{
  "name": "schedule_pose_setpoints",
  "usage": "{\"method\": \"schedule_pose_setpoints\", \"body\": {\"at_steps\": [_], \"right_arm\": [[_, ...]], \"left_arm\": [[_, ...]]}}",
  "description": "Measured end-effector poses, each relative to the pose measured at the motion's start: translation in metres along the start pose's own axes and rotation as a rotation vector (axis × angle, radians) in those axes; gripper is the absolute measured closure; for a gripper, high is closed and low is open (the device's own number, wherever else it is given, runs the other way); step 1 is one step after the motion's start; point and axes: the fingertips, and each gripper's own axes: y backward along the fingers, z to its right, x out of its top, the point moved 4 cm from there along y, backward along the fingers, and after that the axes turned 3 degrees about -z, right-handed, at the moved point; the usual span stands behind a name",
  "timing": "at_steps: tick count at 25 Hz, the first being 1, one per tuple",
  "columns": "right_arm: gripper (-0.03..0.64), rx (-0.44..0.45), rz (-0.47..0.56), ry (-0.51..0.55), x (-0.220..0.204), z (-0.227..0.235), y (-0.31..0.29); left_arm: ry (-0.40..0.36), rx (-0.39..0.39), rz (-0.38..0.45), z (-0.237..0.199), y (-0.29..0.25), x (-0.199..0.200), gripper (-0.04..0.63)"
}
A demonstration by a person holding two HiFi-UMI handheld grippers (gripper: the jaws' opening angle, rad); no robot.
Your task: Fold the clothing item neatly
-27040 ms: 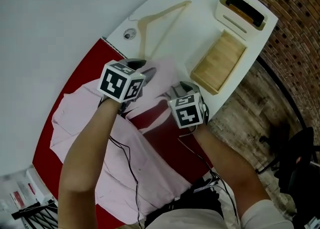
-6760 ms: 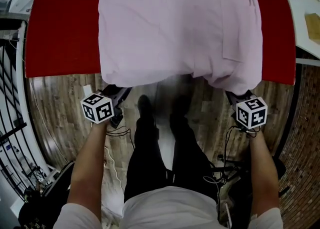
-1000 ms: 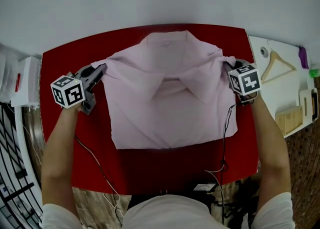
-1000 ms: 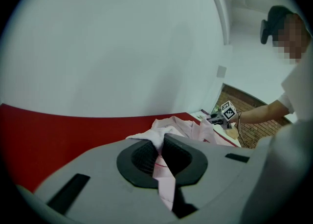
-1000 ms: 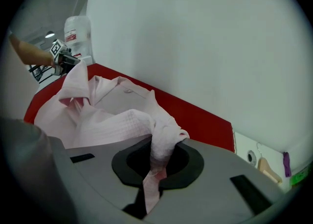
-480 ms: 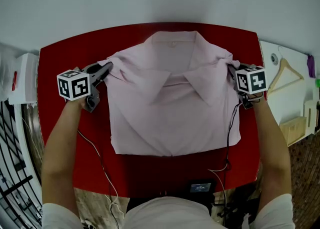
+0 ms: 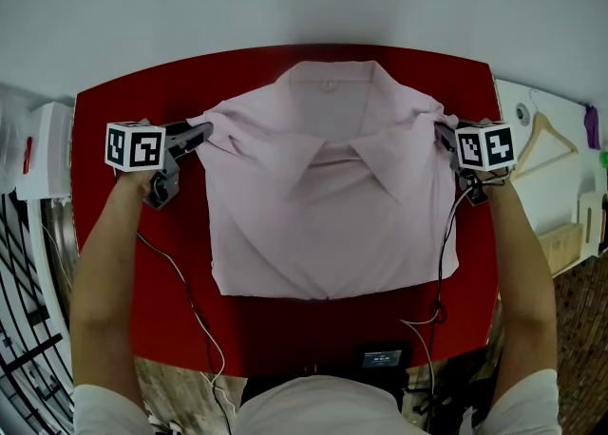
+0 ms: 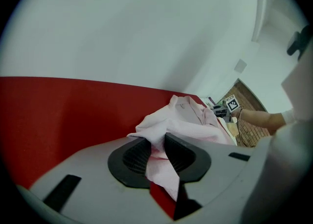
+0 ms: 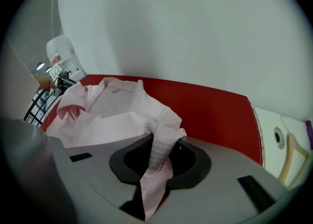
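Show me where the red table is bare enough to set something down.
Widest: the strip between the pink shirt's hem and the red table's near edge, crossed by cables. The left margin, partly under the left forearm. Crowded: the narrow right margin under the right forearm.

The shirt (image 7: 332, 205) lies flat in the middle of the tabletop (image 7: 313, 324), collar toward the far wall. Right of it, a hanger (image 7: 543, 122) lies on a second tabletop (image 7: 560, 177).

left gripper (image 7: 202, 128): grey, black pads | right gripper (image 7: 440, 131): same | cubes (image 7: 134, 146): black-white markers | cables (image 7: 190, 314): black | sleeves (image 7: 95, 406): white
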Motion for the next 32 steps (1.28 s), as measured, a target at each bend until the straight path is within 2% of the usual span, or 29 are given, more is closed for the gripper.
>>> {"method": "schedule_pose_setpoints", "body": {"at_steps": [4, 7, 11, 18, 24, 26, 29, 32], "right_arm": [[0.539, 0.002, -0.017, -0.046, 0.003, 0.005, 0.0], [0.499, 0.014, -0.025, -0.059, 0.007, 0.004, 0.0], [0.434, 0.037, -0.035, -0.011, 0.01, -0.001, 0.006], [0.411, 0.004, -0.015, 0.029, 0.003, 0.005, 0.028], [0.411, 0.001, 0.063, 0.062, -0.012, -0.01, 0.058], [0.411, 0.01, 0.094, 0.089, -0.018, -0.023, 0.065], [0.411, 0.038, 0.106, 0.15, -0.03, -0.051, 0.069], [0.411, 0.082, 0.092, 0.176, -0.042, -0.082, 0.058]], "left_arm": [[0.028, -0.003, -0.067, -0.004, 0.002, 0.004, 0.512], [0.051, -0.025, -0.139, -0.006, 0.003, 0.001, 0.468], [-0.013, -0.026, -0.201, -0.003, 0.012, -0.001, 0.463], [-0.127, 0.037, -0.112, 0.0, 0.037, 0.0, 0.463], [-0.327, 0.021, 0.093, 0.046, 0.051, -0.005, 0.463], [-0.394, 0.019, 0.137, 0.063, 0.052, -0.012, 0.463], [-0.487, 0.038, 0.159, 0.086, 0.049, -0.021, 0.463], [-0.589, 0.069, 0.137, 0.105, 0.039, -0.032, 0.463]]}}
